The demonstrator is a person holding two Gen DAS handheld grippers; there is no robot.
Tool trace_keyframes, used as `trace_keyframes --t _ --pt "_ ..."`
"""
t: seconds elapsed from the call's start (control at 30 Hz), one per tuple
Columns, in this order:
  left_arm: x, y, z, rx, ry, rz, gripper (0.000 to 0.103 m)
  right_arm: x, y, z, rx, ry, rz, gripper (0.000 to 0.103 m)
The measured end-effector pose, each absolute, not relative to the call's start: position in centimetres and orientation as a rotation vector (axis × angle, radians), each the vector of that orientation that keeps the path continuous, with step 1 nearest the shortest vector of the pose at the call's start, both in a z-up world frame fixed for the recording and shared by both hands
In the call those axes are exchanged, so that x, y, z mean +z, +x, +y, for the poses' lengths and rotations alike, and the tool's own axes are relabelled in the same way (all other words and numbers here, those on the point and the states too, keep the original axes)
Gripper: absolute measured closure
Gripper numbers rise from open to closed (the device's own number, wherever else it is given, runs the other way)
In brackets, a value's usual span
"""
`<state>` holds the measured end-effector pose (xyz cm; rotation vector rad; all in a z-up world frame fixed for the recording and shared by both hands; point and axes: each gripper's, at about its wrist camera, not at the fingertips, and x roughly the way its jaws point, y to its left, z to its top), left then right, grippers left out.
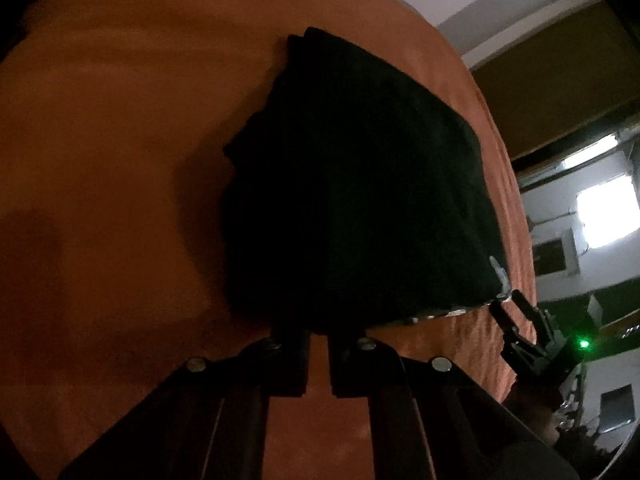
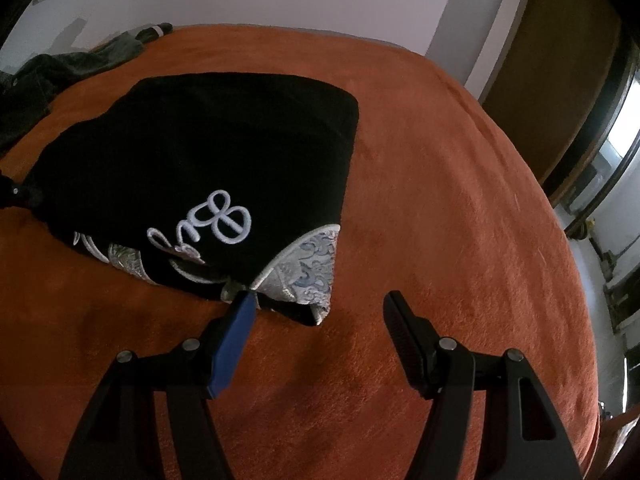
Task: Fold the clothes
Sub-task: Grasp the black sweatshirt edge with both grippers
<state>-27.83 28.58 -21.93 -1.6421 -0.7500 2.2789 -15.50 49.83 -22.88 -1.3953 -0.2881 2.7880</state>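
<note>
A folded black garment (image 2: 208, 168) lay on the orange bedcover (image 2: 440, 220). The right wrist view alone showed its white embroidery (image 2: 224, 220), its silvery patterned lining (image 2: 308, 276) and a heap of dark clothes (image 2: 60, 68) beyond it. The right gripper (image 2: 318, 308) stood spread, empty, at the garment's near corner. The left gripper (image 1: 318, 336) was nearly closed, pinching the garment's near edge.

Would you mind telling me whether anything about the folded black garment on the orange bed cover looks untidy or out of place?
Mostly neat. The folded black garment lies flat on the orange bed cover, but its silvery patterned lining pokes out at the near corner, so the fold is uneven there. A dark crumpled garment also lies unfolded at the far edge.
</note>
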Motion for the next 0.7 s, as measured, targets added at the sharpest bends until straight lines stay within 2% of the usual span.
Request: trace_keyframes --t 0.1,0.2,0.27,0.37,0.5,0.6,0.7 --pt "-21.5 -26.7 27.5 2.243 -1.614 -0.858 0.096 -21.8 -14.7 49.2 2.798 -1.345 -0.315 0.037" --pt "-23.3 -26.9 27.2 2.272 -1.65 -0.764 0.096 -21.6 -14.4 48.6 2.785 -1.305 -0.373 0.037" --pt "-24.2 -27.0 26.6 2.25 -1.645 -0.829 0.096 -23.5 -15.1 48.6 2.717 -1.363 -0.412 0.034" --pt "-24.0 -26.8 26.3 2.267 -1.611 -0.835 0.096 -25.0 -15.3 50.1 2.693 -1.415 -0.292 0.032" --pt "-24.0 -26.6 26.0 2.258 -1.616 -0.806 0.095 -24.6 -14.6 51.7 2.698 -1.375 -0.25 0.03" --pt "-23.0 -26.1 26.5 2.283 -1.596 -0.695 0.093 -23.4 -13.8 52.2 2.775 -1.389 -0.16 0.03" --pt "-21.1 -25.1 28.0 2.299 -1.575 -0.463 0.09 -20.7 -12.3 52.1 2.89 -1.331 -0.128 0.03"
